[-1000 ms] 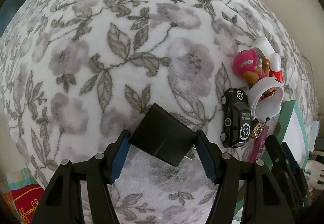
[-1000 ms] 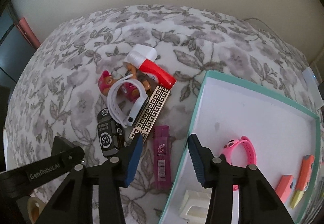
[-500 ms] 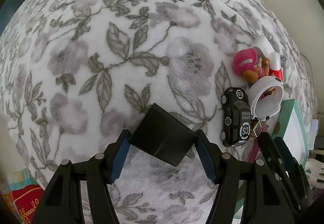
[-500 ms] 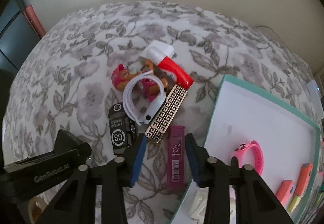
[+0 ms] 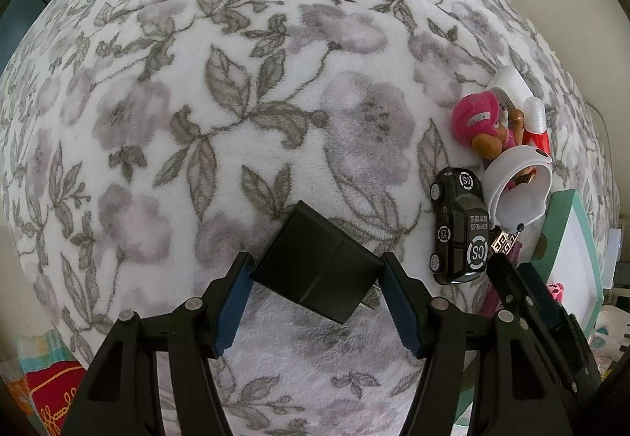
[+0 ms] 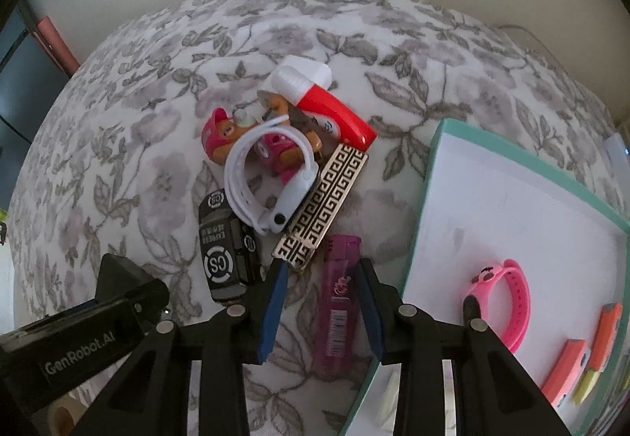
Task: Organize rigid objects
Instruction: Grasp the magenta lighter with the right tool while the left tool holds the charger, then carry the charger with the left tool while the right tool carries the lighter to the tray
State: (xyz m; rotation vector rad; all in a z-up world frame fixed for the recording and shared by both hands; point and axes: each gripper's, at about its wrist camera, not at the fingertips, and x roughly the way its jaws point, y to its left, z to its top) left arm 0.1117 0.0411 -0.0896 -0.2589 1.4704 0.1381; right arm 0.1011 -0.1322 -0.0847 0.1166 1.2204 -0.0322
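My left gripper (image 5: 315,274) is shut on a black charger block (image 5: 315,266) and holds it over the floral blanket. My right gripper (image 6: 319,270) is open, its jaws on either side of a purple lighter (image 6: 339,292) that lies on the blanket. A heap lies beyond it: a black toy car (image 6: 224,247), a white band (image 6: 267,176), a gold patterned clip (image 6: 323,203), a pink dog figure (image 6: 252,136) and a red and white tube (image 6: 323,101). The car (image 5: 458,227) also shows in the left wrist view.
A teal-rimmed white box (image 6: 429,180) stands at the right. It holds a pink wristband (image 6: 500,302) and several orange and pink pieces (image 6: 582,357). The left gripper body (image 6: 78,333) sits low at the left of the right wrist view. A wall rises behind the bed.
My right gripper has moved left from the box edge to straddle the purple lighter, and its jaws have narrowed. My left gripper has stayed still with the black block.
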